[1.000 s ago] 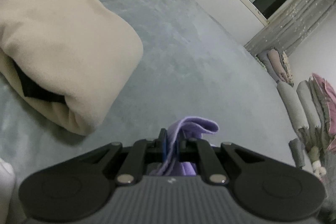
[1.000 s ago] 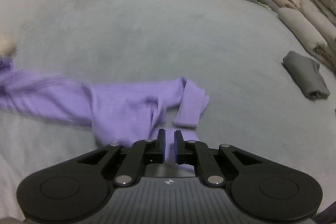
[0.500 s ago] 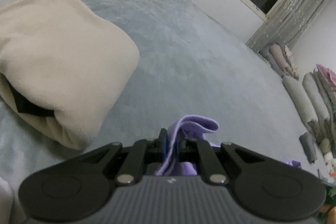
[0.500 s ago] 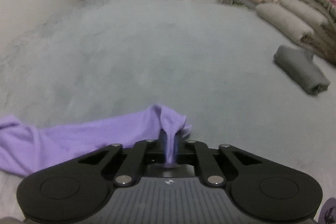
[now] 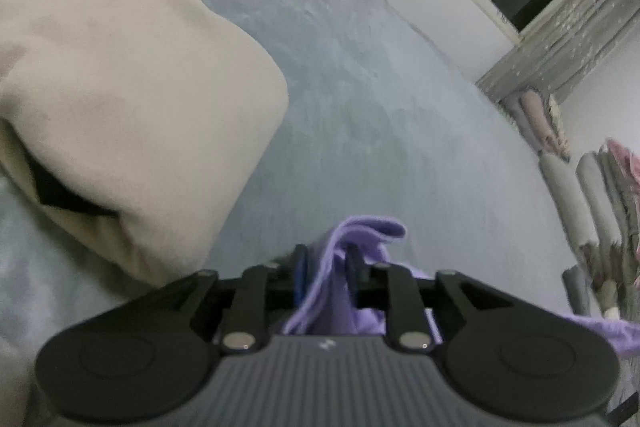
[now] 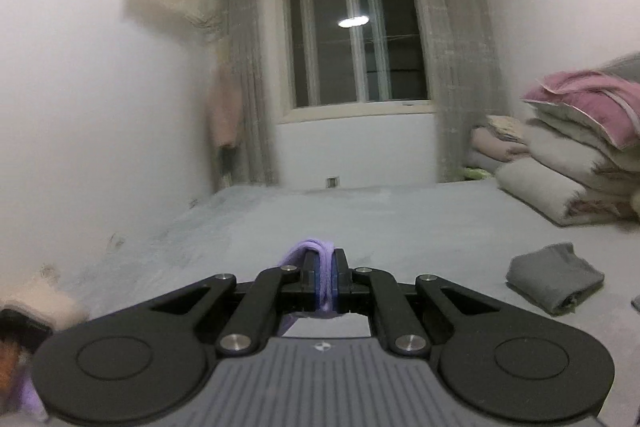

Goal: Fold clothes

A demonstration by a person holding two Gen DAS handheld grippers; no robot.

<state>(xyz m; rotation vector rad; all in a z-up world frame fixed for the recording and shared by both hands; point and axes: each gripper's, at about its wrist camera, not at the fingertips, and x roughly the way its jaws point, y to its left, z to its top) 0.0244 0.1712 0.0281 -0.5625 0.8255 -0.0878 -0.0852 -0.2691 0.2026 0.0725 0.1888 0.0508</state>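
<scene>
A purple garment (image 5: 362,235) is pinched between the fingers of my left gripper (image 5: 326,259), which is shut on it above the grey-blue bed (image 5: 360,99); more of the cloth trails to the lower right. In the right wrist view, my right gripper (image 6: 323,263) is shut on another bunched edge of the purple garment (image 6: 316,247), raised and pointing level toward the window. The rest of the garment hangs below, hidden by the gripper bodies.
A big cream blanket (image 5: 120,87) lies folded on the left. A folded grey garment (image 6: 556,277) rests on the bed (image 6: 360,215) at right. Stacked quilts (image 6: 580,155) line the right wall. A window (image 6: 356,43) with curtains is ahead.
My right gripper closed on the purple garment, lifted it off the bed and tilted up to face the window. The left gripper kept its hold and shifted slightly.
</scene>
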